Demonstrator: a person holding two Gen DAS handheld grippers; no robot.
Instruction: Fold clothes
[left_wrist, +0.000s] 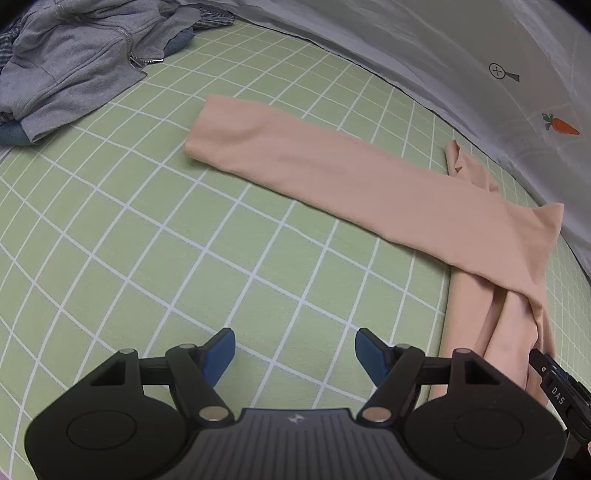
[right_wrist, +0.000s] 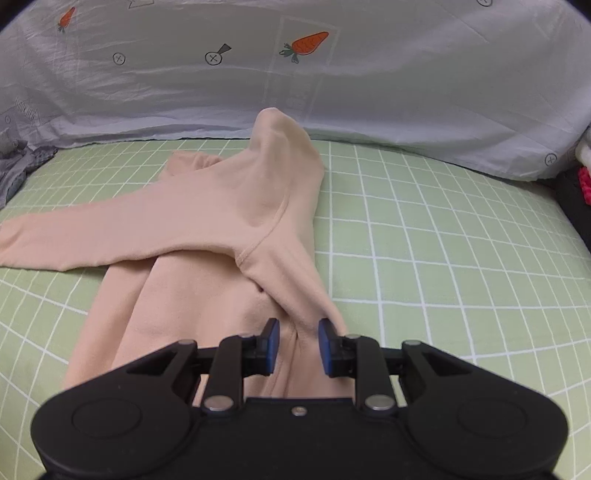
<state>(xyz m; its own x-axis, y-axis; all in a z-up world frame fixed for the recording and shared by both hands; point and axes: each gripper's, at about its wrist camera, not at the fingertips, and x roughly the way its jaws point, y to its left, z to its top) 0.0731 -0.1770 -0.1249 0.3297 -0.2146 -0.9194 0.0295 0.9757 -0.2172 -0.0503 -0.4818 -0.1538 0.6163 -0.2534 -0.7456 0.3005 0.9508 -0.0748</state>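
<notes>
A peach long-sleeved top (left_wrist: 332, 177) lies on the green checked bed sheet (left_wrist: 147, 240), one sleeve stretched out to the left. In the right wrist view the same top (right_wrist: 229, 229) has a sleeve folded across its body, and its collar end is bunched up at the far side. My right gripper (right_wrist: 298, 345) is over the near hem with its jaws a little apart. A ridge of the peach cloth lies between the pads, which do not visibly press on it. My left gripper (left_wrist: 295, 350) hovers open over bare sheet, left of the top, holding nothing.
A pile with a grey zip hoodie (left_wrist: 74, 55) lies at the far left. A white cover with carrot prints (right_wrist: 406, 92) runs along the far edge of the bed. The right gripper's body (left_wrist: 557, 391) shows at the lower right of the left wrist view.
</notes>
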